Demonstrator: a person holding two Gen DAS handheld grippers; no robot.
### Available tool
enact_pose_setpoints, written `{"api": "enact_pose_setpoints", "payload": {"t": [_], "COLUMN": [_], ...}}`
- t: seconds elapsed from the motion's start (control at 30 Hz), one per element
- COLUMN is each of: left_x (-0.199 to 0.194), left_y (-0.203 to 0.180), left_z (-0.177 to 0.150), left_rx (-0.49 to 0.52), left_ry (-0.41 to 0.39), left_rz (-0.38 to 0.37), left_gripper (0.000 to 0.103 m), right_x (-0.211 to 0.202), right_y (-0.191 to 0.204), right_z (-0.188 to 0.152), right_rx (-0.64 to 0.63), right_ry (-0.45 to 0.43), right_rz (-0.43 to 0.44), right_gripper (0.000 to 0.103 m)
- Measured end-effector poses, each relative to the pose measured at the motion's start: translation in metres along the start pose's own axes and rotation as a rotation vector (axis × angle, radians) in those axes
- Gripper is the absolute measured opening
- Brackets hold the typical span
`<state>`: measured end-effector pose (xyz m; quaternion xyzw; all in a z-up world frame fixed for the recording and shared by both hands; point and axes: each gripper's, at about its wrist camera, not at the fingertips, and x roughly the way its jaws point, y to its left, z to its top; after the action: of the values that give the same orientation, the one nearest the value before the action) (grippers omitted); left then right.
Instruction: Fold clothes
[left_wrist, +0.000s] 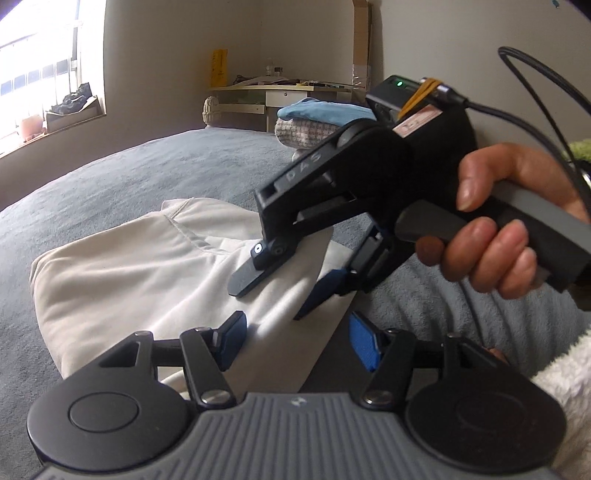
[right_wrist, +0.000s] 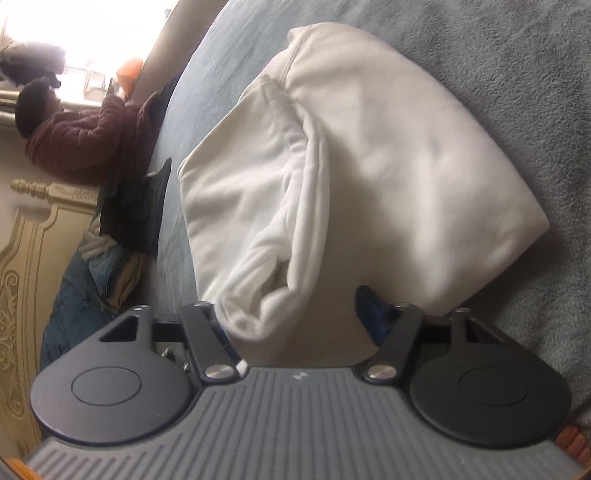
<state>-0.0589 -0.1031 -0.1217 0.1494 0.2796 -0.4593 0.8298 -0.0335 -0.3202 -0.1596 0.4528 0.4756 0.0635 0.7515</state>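
Note:
A white folded garment (left_wrist: 129, 266) lies on the grey-blue bed cover (left_wrist: 110, 177). My left gripper (left_wrist: 299, 341) hovers low over the garment's near edge, open, with nothing pinched between its blue pads (left_wrist: 232, 339). Just ahead of it is my right gripper (left_wrist: 284, 291), held by a hand (left_wrist: 491, 240) and tilted down onto the same edge. In the right wrist view the right gripper (right_wrist: 295, 321) is open, and a rolled fold of the garment (right_wrist: 388, 166) lies between its spread fingers. That fold hides its left finger.
A stack of folded clothes (left_wrist: 317, 122), blue over checked, sits at the bed's far end before a desk (left_wrist: 277, 88). A person in a maroon jacket (right_wrist: 85, 140) sits by the bed's far side, near a cream headboard (right_wrist: 22, 258) and piled clothes (right_wrist: 110, 273). A cable (left_wrist: 535, 92) loops off the right gripper.

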Motion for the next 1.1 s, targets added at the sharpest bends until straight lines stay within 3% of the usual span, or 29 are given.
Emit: {"api": "enact_pose_setpoints", "payload": {"t": [0.1,0.17,0.33,0.47,0.67,0.8,0.9,0.97,1.1], "left_x": [-0.013,-0.029,-0.067,-0.069,-0.07,-0.07,-0.069,-0.06,-0.041], "left_y": [0.007,0.017,0.048,0.062,0.078,0.084,0.088,0.082,0.062], "left_z": [-0.001,-0.004,-0.024,-0.046,-0.05,-0.041,-0.034,-0.036,-0.04], "left_rx": [0.003,-0.018,-0.172,-0.296,-0.429,-0.454,-0.468,-0.445,-0.37], "left_ry": [-0.01,-0.024,-0.03,0.003,-0.054,-0.102,-0.13,-0.095,-0.009], "left_rz": [0.017,0.051,0.135,0.193,0.197,0.178,0.162,0.137,0.096], "left_gripper": [0.062,0.062,0.062,0.062,0.062,0.067,0.067,0.067,0.067], "right_x": [0.001,-0.002,-0.008,0.001,0.036,0.017,-0.01,-0.027,-0.045], "right_y": [0.002,0.009,0.043,0.084,0.175,0.221,0.186,0.146,0.043], "right_z": [0.002,0.003,0.011,0.027,0.043,0.038,0.039,0.041,0.035], "right_rx": [-0.01,-0.041,-0.148,-0.224,-0.374,-0.497,-0.462,-0.404,-0.227], "right_ry": [-0.005,-0.014,-0.037,-0.023,0.043,-0.023,-0.12,-0.192,-0.266], "right_rz": [0.019,0.028,0.073,0.132,0.222,0.314,0.262,0.189,-0.033], "right_gripper": [0.025,0.015,0.01,0.009,0.007,0.006,0.005,0.005,0.005]}}
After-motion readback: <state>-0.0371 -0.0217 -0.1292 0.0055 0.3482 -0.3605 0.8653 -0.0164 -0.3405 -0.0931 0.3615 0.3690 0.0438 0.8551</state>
